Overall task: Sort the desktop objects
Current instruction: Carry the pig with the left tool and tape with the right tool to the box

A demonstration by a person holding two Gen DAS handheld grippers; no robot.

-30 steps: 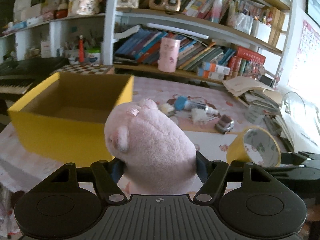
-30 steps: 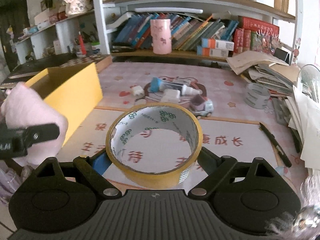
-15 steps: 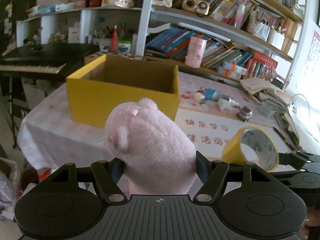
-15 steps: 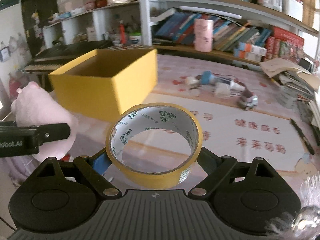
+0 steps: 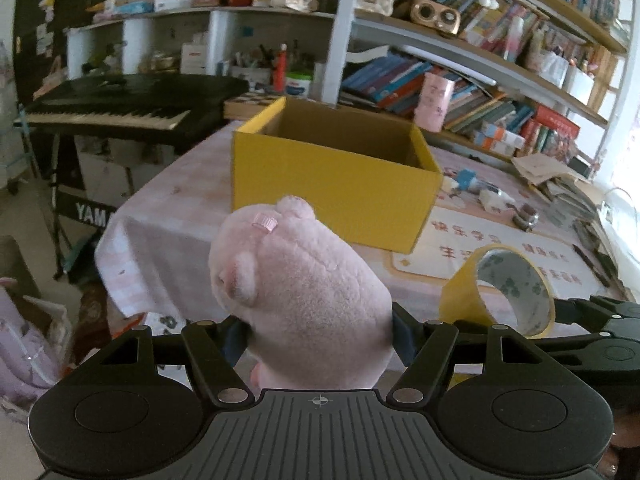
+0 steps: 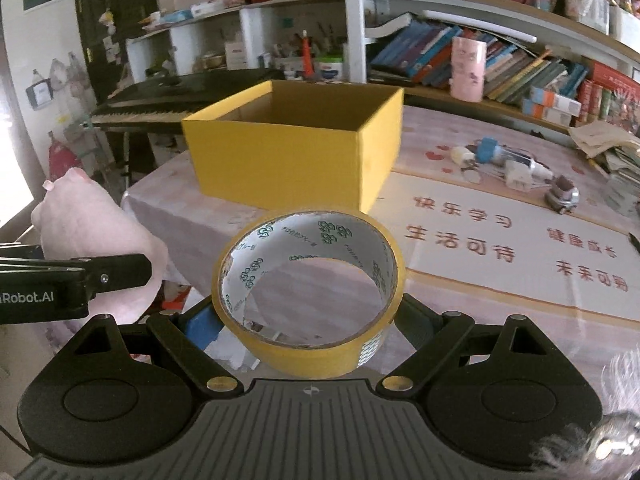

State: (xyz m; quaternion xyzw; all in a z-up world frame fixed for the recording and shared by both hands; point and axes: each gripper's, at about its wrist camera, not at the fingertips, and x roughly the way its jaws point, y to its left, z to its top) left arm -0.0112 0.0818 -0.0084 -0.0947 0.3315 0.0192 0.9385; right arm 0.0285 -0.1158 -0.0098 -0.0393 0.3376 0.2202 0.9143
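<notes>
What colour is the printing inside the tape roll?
Green logos on a white liner inside the yellow tape roll; the right wrist view shows it best.

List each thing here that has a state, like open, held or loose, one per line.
Yellow box: open at the top, standing on the table, nothing visible inside.
Pink plush toy: held in the left tongs, off the table.
Yellow tape roll: held in the right tongs, its hole facing the camera.
Toy car: loose on the table.
Pink cup: upright on the shelf.
</notes>
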